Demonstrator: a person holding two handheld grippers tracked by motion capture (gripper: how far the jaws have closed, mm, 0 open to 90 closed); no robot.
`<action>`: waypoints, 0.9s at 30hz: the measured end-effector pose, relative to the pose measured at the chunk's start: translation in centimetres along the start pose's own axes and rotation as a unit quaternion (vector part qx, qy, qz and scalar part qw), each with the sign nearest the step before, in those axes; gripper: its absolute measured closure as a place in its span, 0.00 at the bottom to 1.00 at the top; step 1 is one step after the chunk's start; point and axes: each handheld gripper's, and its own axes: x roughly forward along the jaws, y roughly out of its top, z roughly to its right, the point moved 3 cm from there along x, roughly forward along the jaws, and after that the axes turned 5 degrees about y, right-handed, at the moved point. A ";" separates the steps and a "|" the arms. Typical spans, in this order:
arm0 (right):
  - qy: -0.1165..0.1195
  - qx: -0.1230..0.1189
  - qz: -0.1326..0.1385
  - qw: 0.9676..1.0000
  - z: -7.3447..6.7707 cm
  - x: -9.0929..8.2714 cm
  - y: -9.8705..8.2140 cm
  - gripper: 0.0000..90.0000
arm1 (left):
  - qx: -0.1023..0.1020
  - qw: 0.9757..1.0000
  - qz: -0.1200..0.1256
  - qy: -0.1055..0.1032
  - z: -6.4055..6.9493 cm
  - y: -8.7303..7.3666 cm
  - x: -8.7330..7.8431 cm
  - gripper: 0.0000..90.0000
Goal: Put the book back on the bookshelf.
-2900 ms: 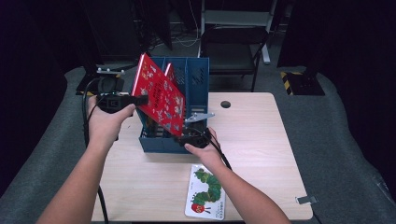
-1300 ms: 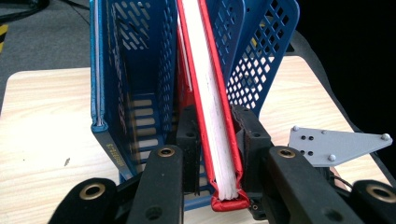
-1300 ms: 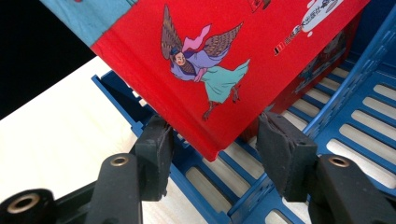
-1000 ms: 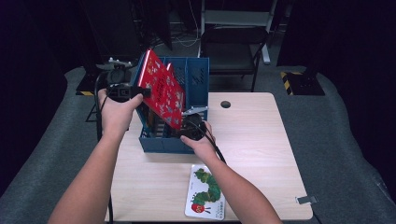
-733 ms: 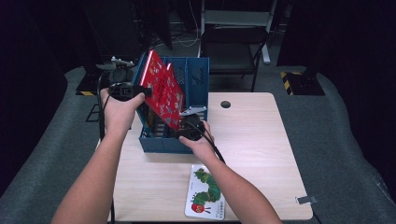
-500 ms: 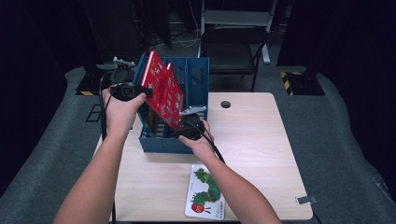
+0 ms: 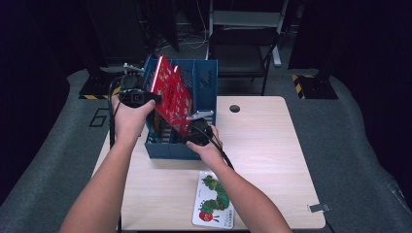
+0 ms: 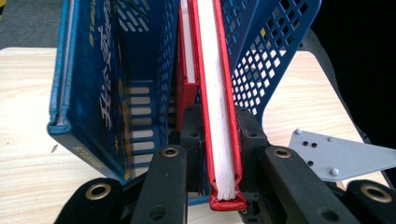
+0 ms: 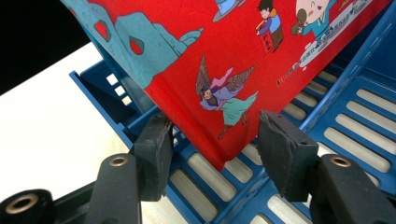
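**Seating a red picture book in a blue file rack**

The left gripper [image 8: 219, 140] is clamped on the edge of the red book [image 7: 171, 96], its pads pressing both covers with the white page block between them. The book stands tilted over the blue rack [image 7: 204, 87], its lower corner already down inside a compartment and its upper corner above the rack's rear wall. A second red book [image 8: 186, 70] stands in the slot just beside it, and a blue book [image 8: 98, 79] leans in the slot beyond that.

The right gripper [image 9: 212, 140] waits at the rack's front edge, jaws part-open and astride the book's lowest corner without pressing it; the corner hangs between the pads, just above the rack's slotted floor [image 9: 210, 175].

To do this step well, the book should probably be brought upright, parallel with the rack's dividers, before it is lowered, the right jaws guiding the corner so that it does not catch on a floor slot or on the neighbouring book.
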 end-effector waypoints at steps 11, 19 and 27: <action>0.003 -0.003 0.002 1.000 -0.5 0.1 0.1 0.50 | 0.003 1.000 -0.007 0.002 0.1 -0.6 0.9 0.86; 0.001 -0.007 0.001 1.000 -0.5 0.2 0.3 0.51 | -0.002 1.000 -0.016 0.004 0.4 -0.9 1.5 0.86; -0.009 -0.004 -0.006 1.000 -0.2 0.6 0.0 0.51 | 0.004 1.000 -0.022 0.006 0.7 -1.3 2.3 0.87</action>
